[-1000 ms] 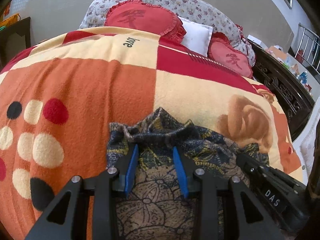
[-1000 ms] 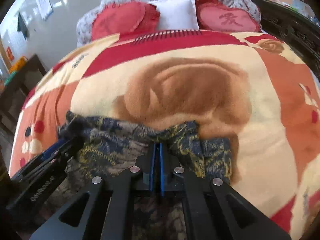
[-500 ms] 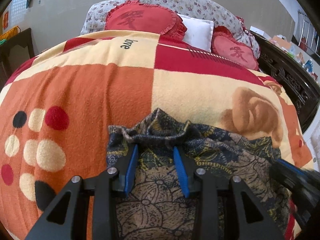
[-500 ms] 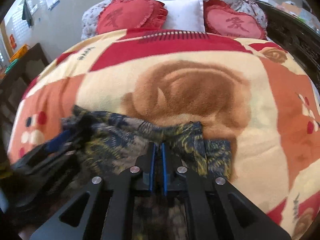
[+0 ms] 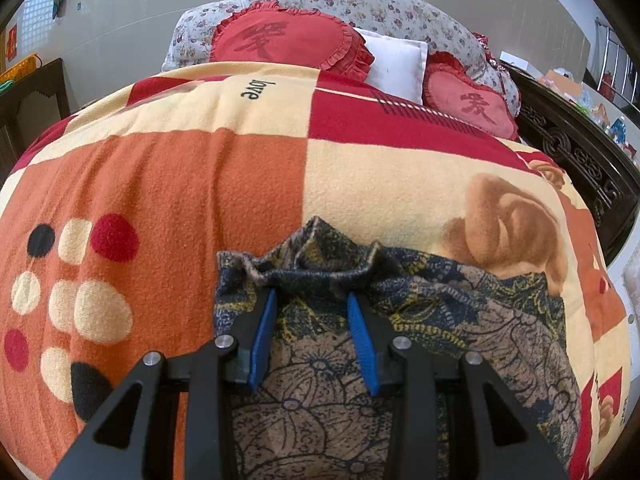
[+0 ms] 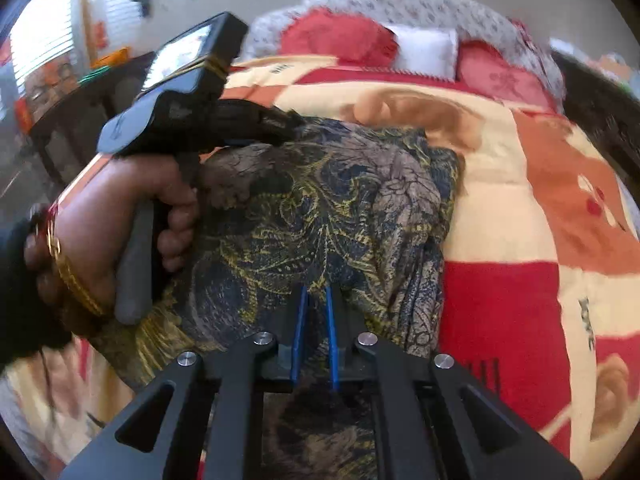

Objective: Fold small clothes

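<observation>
1. The left gripper [image 5: 312, 300] tilts downward, its blue pads [image 5: 262, 340] set apart.
2. A bare hand [image 6: 116, 216] with gold bangles at the wrist grips its handle.
3. The right gripper [image 6: 316, 292] angles down too, its jaws narrowly parted, having just been opening.

1. Left gripper [image 5: 312, 300]: blue pads apart, bunched hem of patterned garment [image 5: 460, 320] between them.
2. Garment lies near edge of the patchwork blanket [image 5: 180, 184], spreading right.
3. Far end: two red heart cushions [image 5: 284, 40], white pillow [image 5: 396, 60] between them.
</observation>
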`<state>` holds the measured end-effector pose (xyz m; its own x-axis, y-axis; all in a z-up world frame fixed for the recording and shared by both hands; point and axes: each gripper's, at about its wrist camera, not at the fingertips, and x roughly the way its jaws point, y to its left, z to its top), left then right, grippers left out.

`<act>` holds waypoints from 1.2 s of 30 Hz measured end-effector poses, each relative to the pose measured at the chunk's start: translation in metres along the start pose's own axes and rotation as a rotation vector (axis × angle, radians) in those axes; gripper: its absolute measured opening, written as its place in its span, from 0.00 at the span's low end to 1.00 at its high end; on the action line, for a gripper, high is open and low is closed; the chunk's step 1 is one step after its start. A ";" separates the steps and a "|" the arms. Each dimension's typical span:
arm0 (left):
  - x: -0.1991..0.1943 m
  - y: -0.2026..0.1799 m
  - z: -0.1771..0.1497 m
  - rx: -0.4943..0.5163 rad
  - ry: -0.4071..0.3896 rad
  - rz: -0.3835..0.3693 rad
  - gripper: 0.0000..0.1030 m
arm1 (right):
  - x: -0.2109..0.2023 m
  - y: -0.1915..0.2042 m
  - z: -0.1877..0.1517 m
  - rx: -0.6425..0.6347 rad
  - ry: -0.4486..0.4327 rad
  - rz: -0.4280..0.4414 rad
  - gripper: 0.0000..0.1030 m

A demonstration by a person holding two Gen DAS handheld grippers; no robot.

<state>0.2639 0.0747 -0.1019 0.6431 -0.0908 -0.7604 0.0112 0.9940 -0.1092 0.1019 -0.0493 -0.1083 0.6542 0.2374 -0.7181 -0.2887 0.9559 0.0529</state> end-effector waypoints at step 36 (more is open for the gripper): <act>-0.147 -0.033 -0.177 0.279 0.060 -0.188 1.00 | -0.053 -0.011 -0.041 0.181 0.123 0.045 0.13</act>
<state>0.0332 0.0442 -0.0997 0.5637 -0.2688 -0.7810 0.3394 0.9374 -0.0777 0.0417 -0.0789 -0.0993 0.5504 0.2687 -0.7905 -0.1785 0.9628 0.2031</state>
